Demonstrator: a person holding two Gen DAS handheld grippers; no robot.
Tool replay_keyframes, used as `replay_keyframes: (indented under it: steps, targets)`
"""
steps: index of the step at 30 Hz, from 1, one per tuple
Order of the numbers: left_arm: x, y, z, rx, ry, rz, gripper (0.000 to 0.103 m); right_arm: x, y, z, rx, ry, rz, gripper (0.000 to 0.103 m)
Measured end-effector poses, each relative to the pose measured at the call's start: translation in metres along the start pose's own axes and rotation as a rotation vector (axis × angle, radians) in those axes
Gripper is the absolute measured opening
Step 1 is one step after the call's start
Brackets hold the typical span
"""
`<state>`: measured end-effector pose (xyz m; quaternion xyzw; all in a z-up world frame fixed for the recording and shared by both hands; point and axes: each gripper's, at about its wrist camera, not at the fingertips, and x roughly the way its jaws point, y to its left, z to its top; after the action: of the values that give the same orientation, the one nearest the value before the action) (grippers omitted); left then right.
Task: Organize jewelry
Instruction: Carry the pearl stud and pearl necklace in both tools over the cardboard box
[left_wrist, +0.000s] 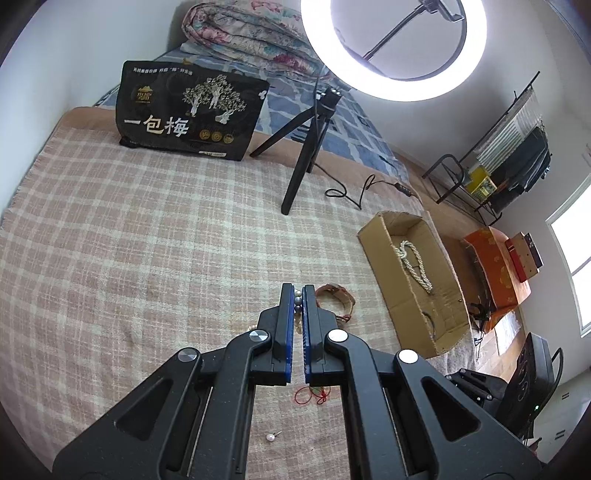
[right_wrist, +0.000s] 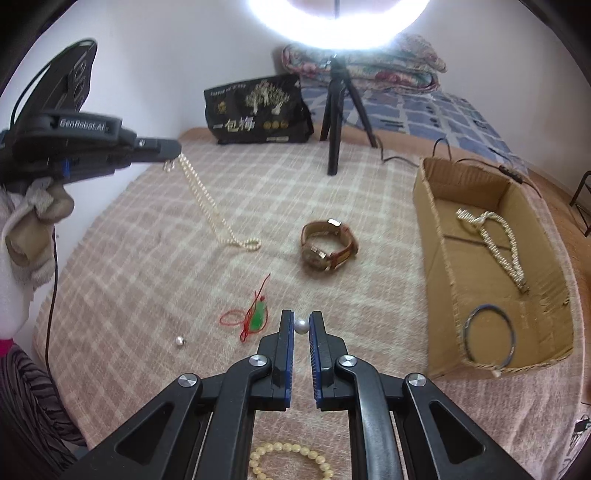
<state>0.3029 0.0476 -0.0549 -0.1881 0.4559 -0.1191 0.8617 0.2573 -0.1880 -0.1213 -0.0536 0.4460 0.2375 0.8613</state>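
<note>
My left gripper (left_wrist: 298, 290) is shut on a pearl necklace (right_wrist: 207, 199); its beads show between the pads, and in the right wrist view it hangs from the left gripper (right_wrist: 173, 157) down to the blanket. My right gripper (right_wrist: 301, 318) is shut on a pearl earring (right_wrist: 300, 327). A cardboard box (right_wrist: 436, 236) at the right holds a white bead necklace (right_wrist: 498, 243) and a bangle (right_wrist: 489, 338). A brown watch (right_wrist: 328, 247), a red cord with a green pendant (right_wrist: 255, 317), a second pearl earring (right_wrist: 179, 341) and a yellow bead bracelet (right_wrist: 291, 458) lie on the blanket.
A black snack bag (right_wrist: 258, 110) and a small tripod (right_wrist: 338, 110) with its cable stand at the back of the checked blanket (right_wrist: 147, 258). A folded quilt (right_wrist: 369, 62) lies beyond. A ring light (left_wrist: 393, 48) shines overhead. A rack (left_wrist: 498, 155) stands to the right.
</note>
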Motion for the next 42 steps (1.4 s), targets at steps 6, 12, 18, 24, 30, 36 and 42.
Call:
replay_keyframes:
  steps: [6,12,18,24,30,36,42]
  targets:
    - [-0.011,-0.014,0.005,0.018,-0.032,-0.030,0.001,-0.015,-0.012,0.010,0.027,-0.047,-0.012,0.006]
    - [-0.019,-0.033,0.009,0.038,-0.053,-0.067,0.001,-0.029,-0.027,0.017,0.053,-0.087,-0.030,0.006]
    - [-0.025,-0.057,0.018,0.077,-0.075,-0.094,0.001,-0.042,-0.052,0.022,0.099,-0.118,-0.060,0.006]
    - [-0.023,-0.088,0.033,0.118,-0.091,-0.126,0.001,-0.052,-0.080,0.023,0.150,-0.134,-0.090,0.006]
    - [-0.017,-0.130,0.047,0.173,-0.102,-0.167,0.001,-0.061,-0.104,0.021,0.195,-0.144,-0.110,0.006]
    - [-0.001,-0.176,0.062,0.225,-0.104,-0.204,0.001,-0.065,-0.125,0.020,0.233,-0.144,-0.125,0.006]
    - [0.028,-0.210,0.068,0.257,-0.078,-0.217,0.001,-0.062,-0.143,0.020,0.274,-0.140,-0.137,0.006]
